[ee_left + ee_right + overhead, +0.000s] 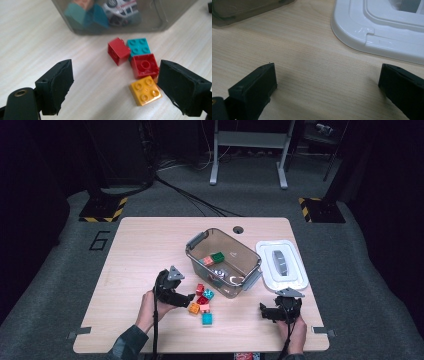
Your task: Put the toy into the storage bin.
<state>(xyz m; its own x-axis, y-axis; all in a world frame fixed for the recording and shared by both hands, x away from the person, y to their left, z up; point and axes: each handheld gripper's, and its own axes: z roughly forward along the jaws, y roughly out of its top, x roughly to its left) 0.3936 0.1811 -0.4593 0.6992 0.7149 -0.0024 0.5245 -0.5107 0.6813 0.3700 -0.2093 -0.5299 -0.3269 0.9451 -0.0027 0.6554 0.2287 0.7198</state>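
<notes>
Orange brick (145, 90) — square, four round studs up, flat on table (37, 37).

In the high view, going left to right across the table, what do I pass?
Left gripper with open jaws → cluster of small coloured plastic building bricks → clear grey plastic storage bin → flat white plastic lid. The right gripper, nearer the front edge, overlaps bin and lid in this order.
</notes>
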